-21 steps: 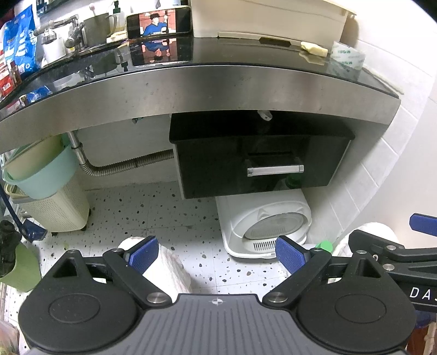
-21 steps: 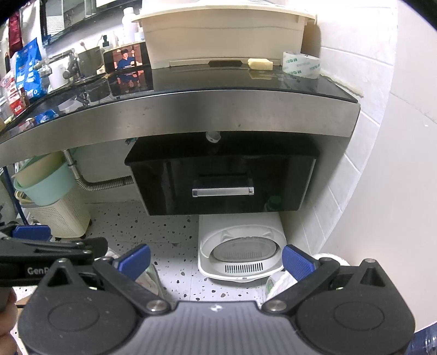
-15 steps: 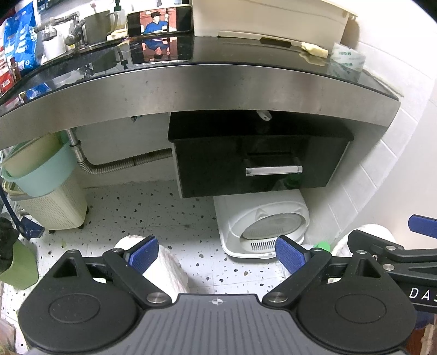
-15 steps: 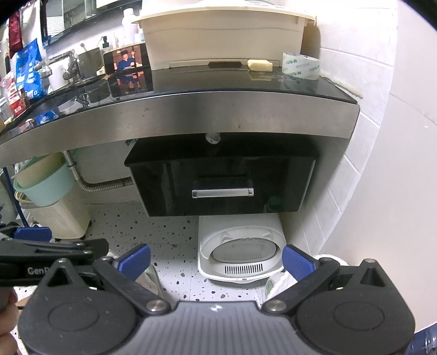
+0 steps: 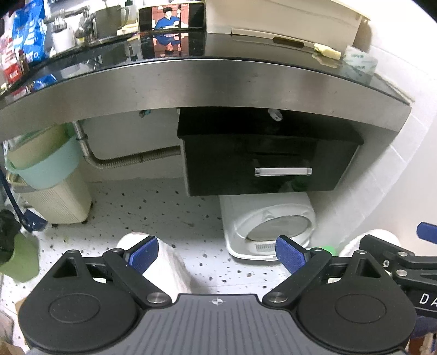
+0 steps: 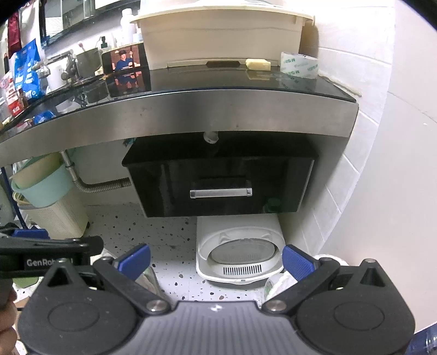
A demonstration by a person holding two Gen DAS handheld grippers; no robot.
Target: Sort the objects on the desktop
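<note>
On the black glossy countertop (image 6: 218,83) stand a cream storage bin (image 6: 221,35), a flat cream lid strip (image 6: 203,63) at its foot, a yellowish eraser-like block (image 6: 258,64) and a roll of clear tape (image 6: 299,65). The same bin (image 5: 284,17), block (image 5: 327,51) and tape roll (image 5: 359,59) appear at the upper right of the left wrist view. My left gripper (image 5: 217,255) and my right gripper (image 6: 215,260) are both open and empty, held side by side below counter height, well short of the counter edge.
A phone (image 6: 124,60) playing video leans beside the bin. A faucet (image 6: 68,67), a metal cup and snack packets sit at far left. Below the counter are a black drawer unit (image 6: 221,185), a white pet feeder (image 6: 240,251), a cream basket with a teal tub (image 5: 46,169), and paper rolls on the floor.
Both views have drifted slightly downward and the left one leftward. Both grippers have stayed open and empty.
</note>
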